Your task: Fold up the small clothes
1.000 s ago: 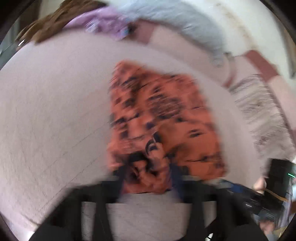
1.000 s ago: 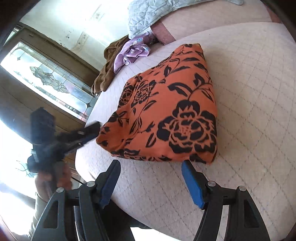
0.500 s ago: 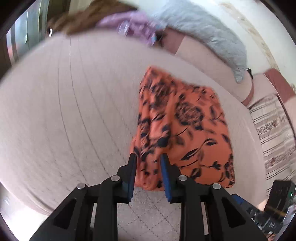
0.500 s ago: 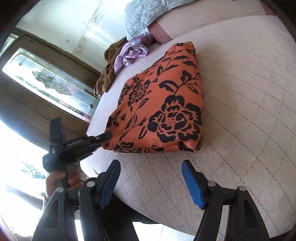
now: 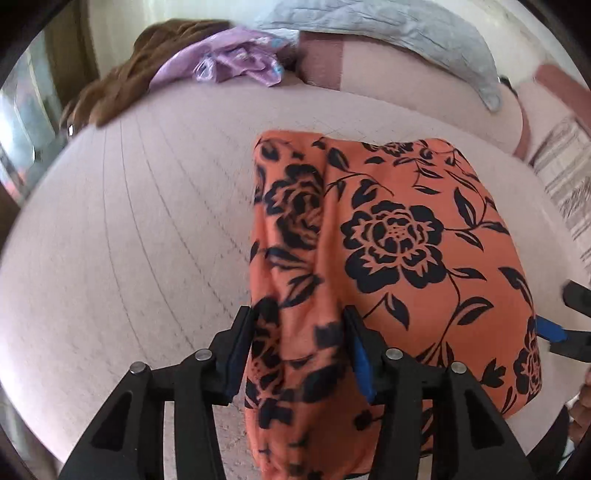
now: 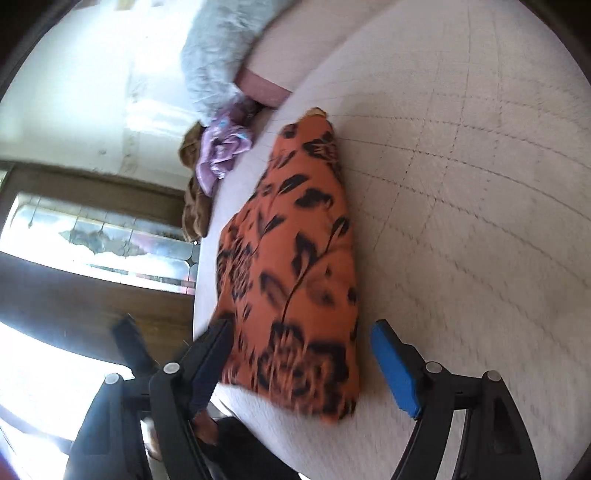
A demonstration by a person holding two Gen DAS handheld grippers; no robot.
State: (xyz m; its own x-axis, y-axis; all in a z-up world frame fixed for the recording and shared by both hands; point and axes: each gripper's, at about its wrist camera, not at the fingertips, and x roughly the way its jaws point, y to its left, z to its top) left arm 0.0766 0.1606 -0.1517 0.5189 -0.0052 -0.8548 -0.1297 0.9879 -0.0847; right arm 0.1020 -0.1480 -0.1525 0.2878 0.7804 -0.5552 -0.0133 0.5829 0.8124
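An orange garment with black flowers [image 5: 399,236] lies folded on the pale quilted bed [image 5: 129,240]. My left gripper [image 5: 299,328] straddles its near left edge; the cloth bulges up between the jaws, which stand partly apart. In the right wrist view the garment [image 6: 295,266] lies ahead, and my right gripper [image 6: 303,354] is open around its near corner, the fingers apart from the cloth. The right gripper's blue pads [image 5: 550,330] show at the garment's right edge in the left wrist view.
A purple garment [image 5: 236,62] and a brown one [image 5: 122,85] lie piled at the bed's far edge. A grey quilted pillow [image 5: 406,33] rests on pink cushions. A striped cloth [image 5: 565,173] lies at the right. A stained-glass window [image 6: 96,236] stands beyond the bed's left edge.
My left gripper has widened and pushed forward over the garment's near edge. My right gripper has swung and moved up to the garment's near corner, staying open.
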